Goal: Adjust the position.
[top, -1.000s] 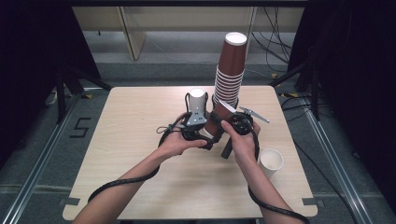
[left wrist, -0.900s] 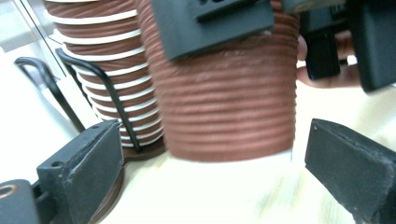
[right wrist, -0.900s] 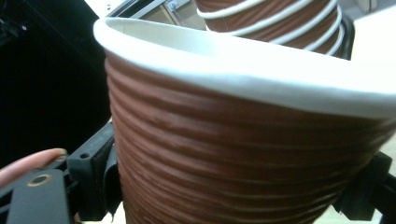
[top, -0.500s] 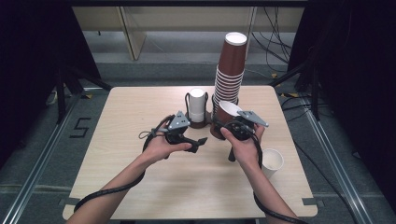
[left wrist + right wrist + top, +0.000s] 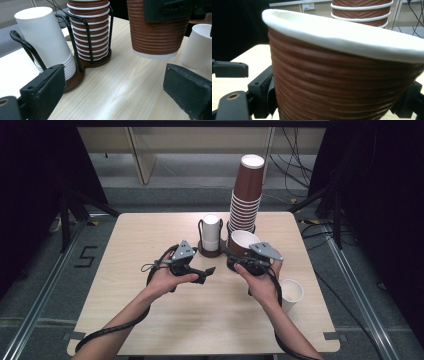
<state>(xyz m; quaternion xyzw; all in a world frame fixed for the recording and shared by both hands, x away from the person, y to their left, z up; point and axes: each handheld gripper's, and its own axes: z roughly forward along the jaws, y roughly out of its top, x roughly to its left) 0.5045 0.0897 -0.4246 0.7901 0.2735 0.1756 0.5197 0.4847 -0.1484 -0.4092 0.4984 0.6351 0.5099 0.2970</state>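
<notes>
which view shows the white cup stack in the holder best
The left gripper view: the white cup stack stands close and upside down in the black wire holder, its nested rims countable. The high view shows it small; the right gripper view looks onto the held brown cup.

Upper middle of my high view: a black wire holder on the counter keeps white cups beside a tall brown stack. One white cup stands lower right.

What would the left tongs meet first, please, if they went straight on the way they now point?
Probably the brown cup held by the right tongs; the left tongs stand open and point toward it, though depth is hard to judge.
</notes>
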